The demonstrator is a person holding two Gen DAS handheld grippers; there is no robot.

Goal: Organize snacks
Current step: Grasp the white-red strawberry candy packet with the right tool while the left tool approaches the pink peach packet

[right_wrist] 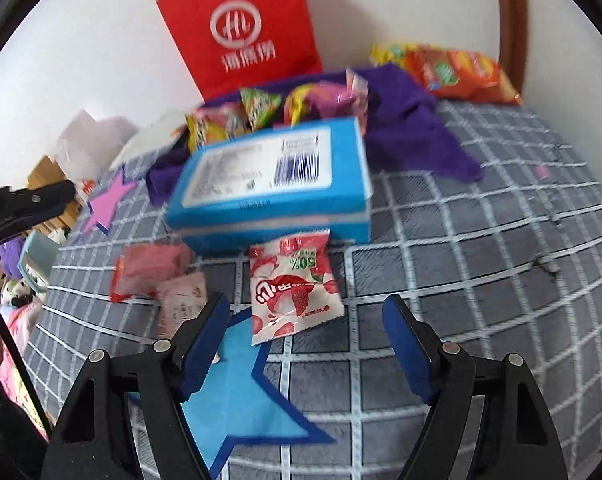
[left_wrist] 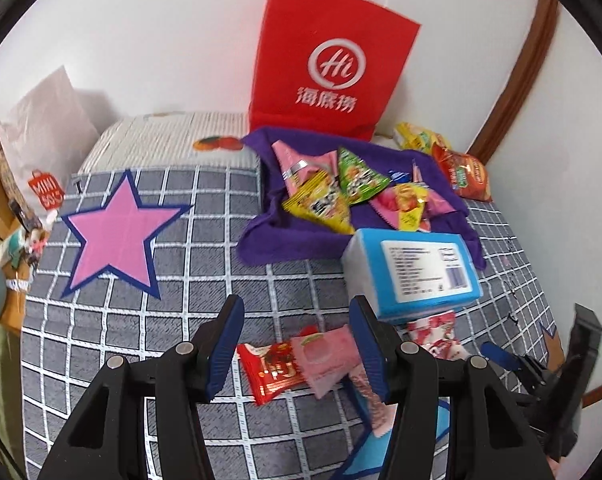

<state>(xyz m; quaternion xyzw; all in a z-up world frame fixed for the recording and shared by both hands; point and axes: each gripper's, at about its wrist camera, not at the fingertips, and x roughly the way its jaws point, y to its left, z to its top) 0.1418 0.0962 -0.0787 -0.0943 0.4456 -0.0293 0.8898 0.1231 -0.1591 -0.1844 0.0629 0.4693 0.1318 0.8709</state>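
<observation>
My left gripper hangs open above the checked bed cover. A red packet and a pink packet lie on the cover, seen between its fingers but untouched. My right gripper is open and empty, low over a white and red strawberry packet and a blue felt star. The right gripper also shows at the right edge of the left wrist view. A blue box lies just behind the strawberry packet. Several snack packets are piled on a purple cloth.
A red paper bag stands against the white wall behind the cloth. An orange snack bag lies near the right wall. A pink felt star lies on the cover at left. White bags and clutter stand past the bed's left edge.
</observation>
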